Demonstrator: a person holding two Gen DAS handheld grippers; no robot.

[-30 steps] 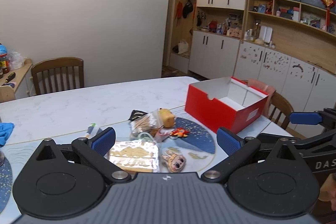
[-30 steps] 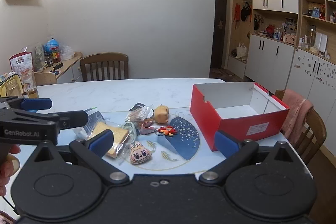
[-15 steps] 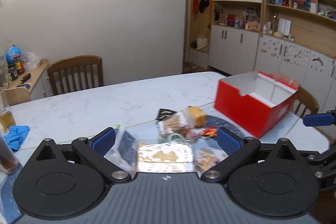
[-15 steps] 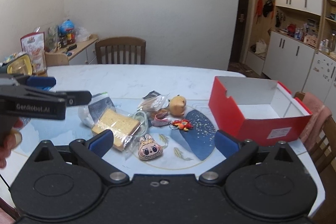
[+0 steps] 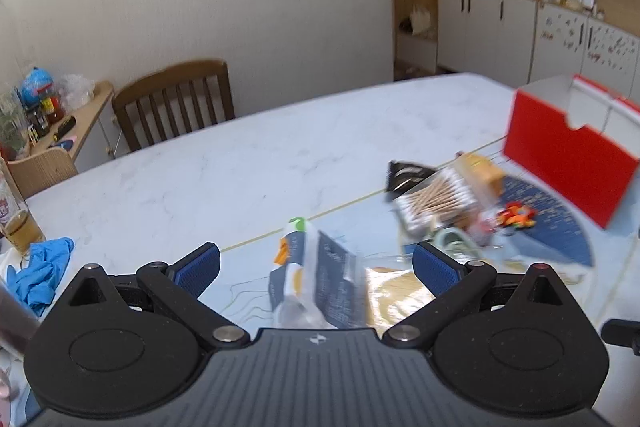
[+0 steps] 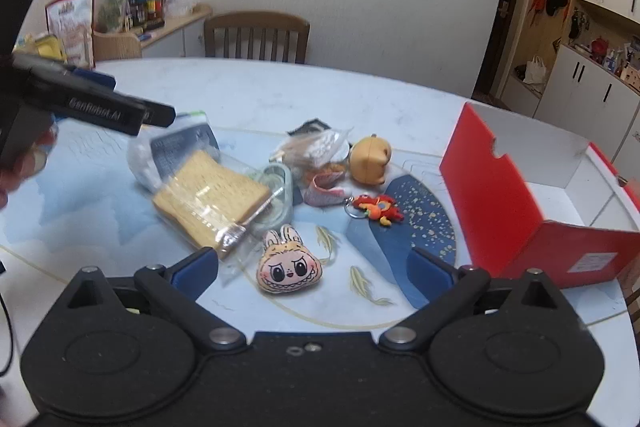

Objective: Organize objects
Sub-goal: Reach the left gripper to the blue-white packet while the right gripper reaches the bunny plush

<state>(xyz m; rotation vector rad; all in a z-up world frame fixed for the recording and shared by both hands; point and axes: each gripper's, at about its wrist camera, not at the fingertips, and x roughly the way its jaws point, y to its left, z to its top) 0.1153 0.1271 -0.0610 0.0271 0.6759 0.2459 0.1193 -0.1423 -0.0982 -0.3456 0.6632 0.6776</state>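
A loose pile of small things lies on the surface [image 6: 248,95] — a bagged slice of bread [image 6: 210,197], a bunny-face plush [image 6: 289,269] just in front of it, a red-orange keychain [image 6: 376,207], a yellow plush [image 6: 370,159] and a bag of cotton swabs [image 5: 434,201]. The open red box [image 6: 494,195] stands to their right. The left hand-held gripper [image 5: 316,267] hovers wide open over a dark-labelled packet [image 5: 316,277], holding nothing. The right hand-held gripper [image 6: 314,269] is also wide open and empty — the bunny-face plush lies between its fingers.
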